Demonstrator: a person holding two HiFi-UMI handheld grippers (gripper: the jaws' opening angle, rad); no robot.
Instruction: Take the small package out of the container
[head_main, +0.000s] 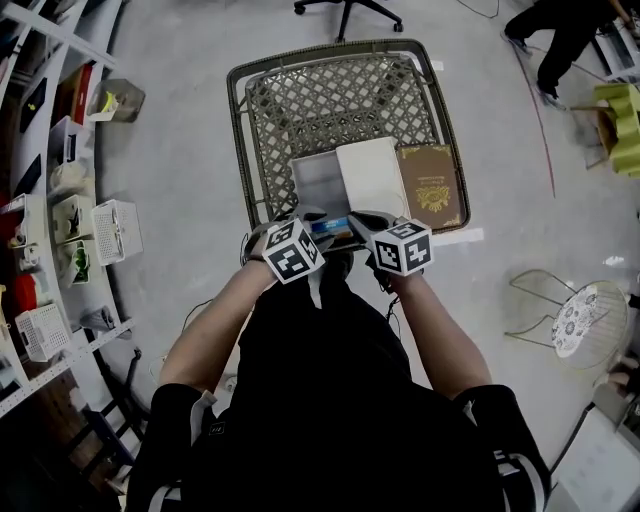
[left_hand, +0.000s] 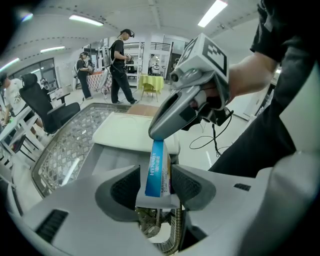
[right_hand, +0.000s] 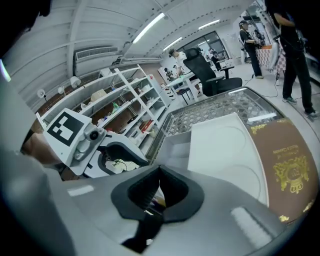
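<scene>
Small package (left_hand: 155, 167) clamped between left hand-held gripper (left_hand: 159, 186) jaws.

- Brown book (head_main: 432, 186) with a gold emblem, lying flat.
- Shelves (head_main: 45, 215) with white bins, at left.
- Round wire stool (head_main: 578, 322), at right.
- Person in black (head_main: 560, 35), standing well off.

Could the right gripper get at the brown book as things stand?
Probably not yet. The brown book lies uncovered close by, but the jaws of the right gripper are shut on the blue package, which the left gripper also grips.
</scene>
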